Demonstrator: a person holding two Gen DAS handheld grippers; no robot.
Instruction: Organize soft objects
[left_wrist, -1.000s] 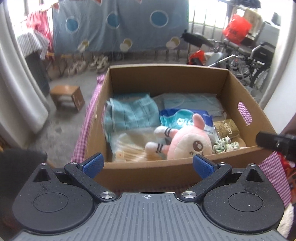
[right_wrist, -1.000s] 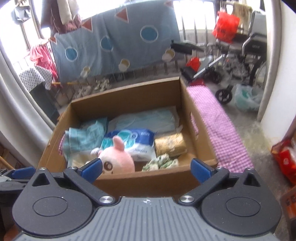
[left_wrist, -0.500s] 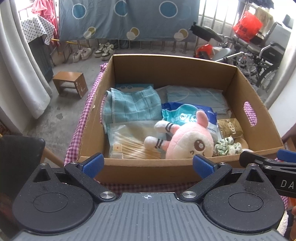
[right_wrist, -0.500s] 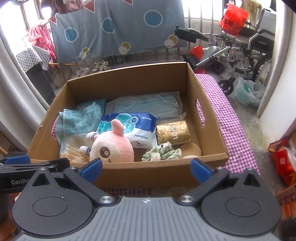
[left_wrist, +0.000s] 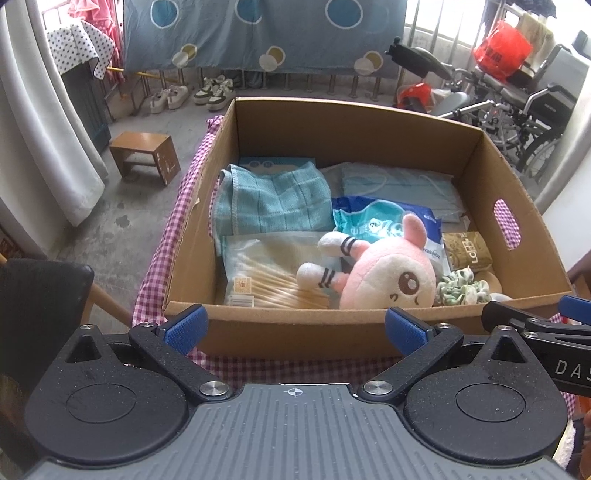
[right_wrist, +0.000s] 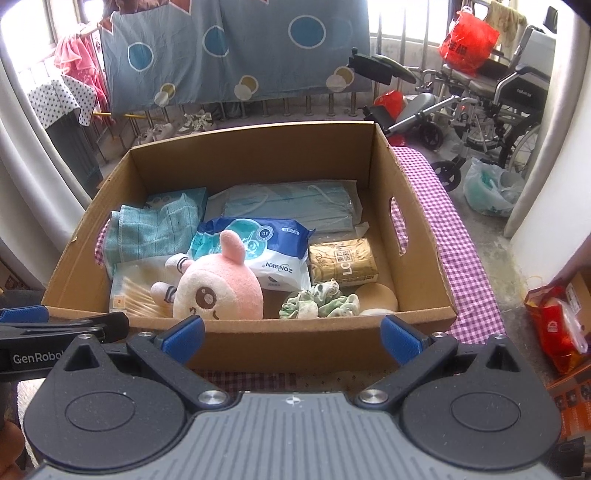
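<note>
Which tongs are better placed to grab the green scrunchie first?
Probably the right tongs: open, with the green scrunchie just past the box wall between their tips. From the left tongs, it lies off to the right.

Plush toy (left_wrist: 388, 280) in box (left_wrist: 295, 336), towel (left_wrist: 273, 199) behind it.

The pink plush (right_wrist: 218, 291) covers part of the cotton swab pack (right_wrist: 133, 288) and the blue wipes pack (right_wrist: 258, 247). The box's near wall (right_wrist: 295, 343) hides a pale round item (right_wrist: 378, 297) in part. The right gripper (left_wrist: 546, 332) is cut off at the frame edge.
</note>
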